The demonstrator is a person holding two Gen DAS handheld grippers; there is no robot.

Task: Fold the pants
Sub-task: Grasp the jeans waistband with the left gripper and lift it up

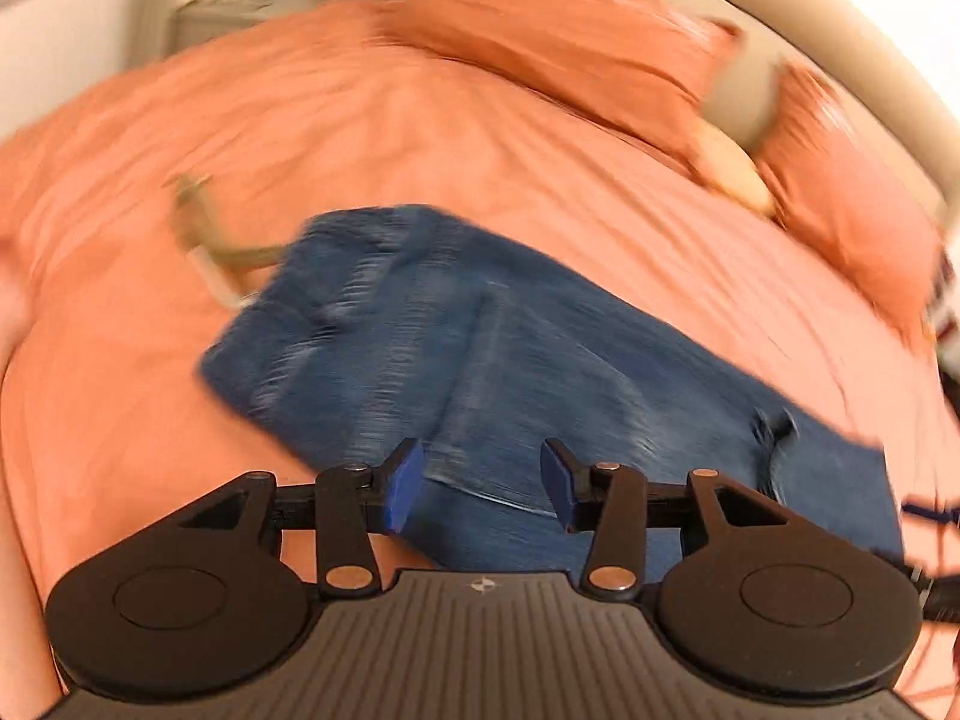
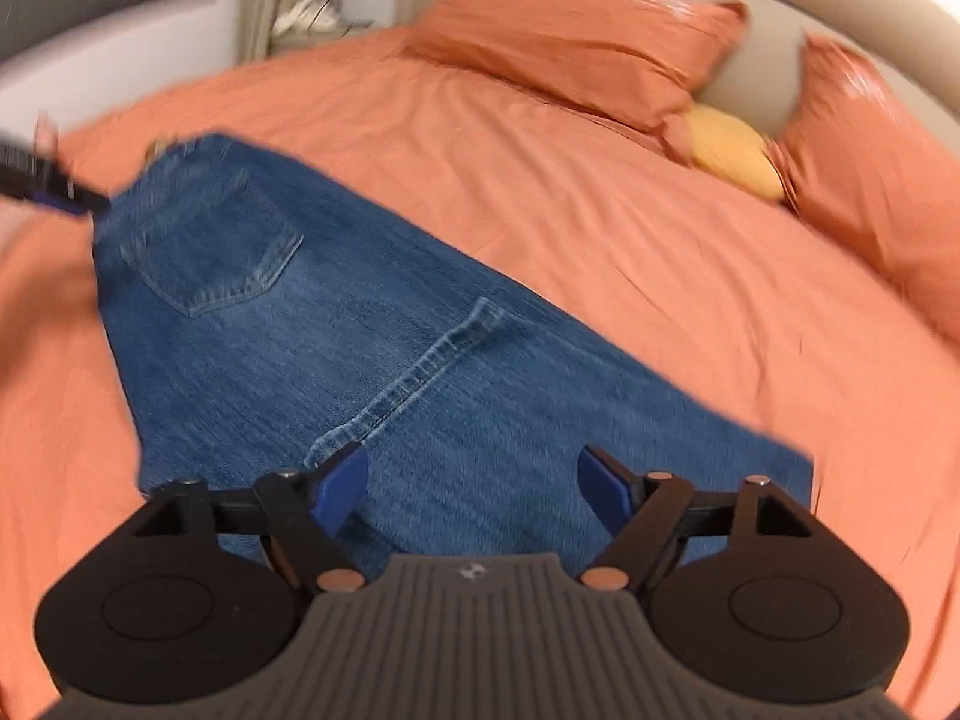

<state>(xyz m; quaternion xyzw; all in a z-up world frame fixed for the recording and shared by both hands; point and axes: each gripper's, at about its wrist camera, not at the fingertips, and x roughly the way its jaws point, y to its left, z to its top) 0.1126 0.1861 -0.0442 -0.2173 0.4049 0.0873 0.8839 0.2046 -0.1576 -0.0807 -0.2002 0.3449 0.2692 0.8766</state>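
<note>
A home bedroom: orange-sheeted bed [image 2: 540,192] with pillows [image 2: 576,36].

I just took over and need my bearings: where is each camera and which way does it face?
Left wrist: on the left gripper, jaws open, above the jeans, facing the pillows; blurred.
Right wrist: on the right gripper, jaws open, above the jeans' back pocket side, facing the headboard.
Shared: jeans, orange bed cover, pillows, yellow cushion.
</note>
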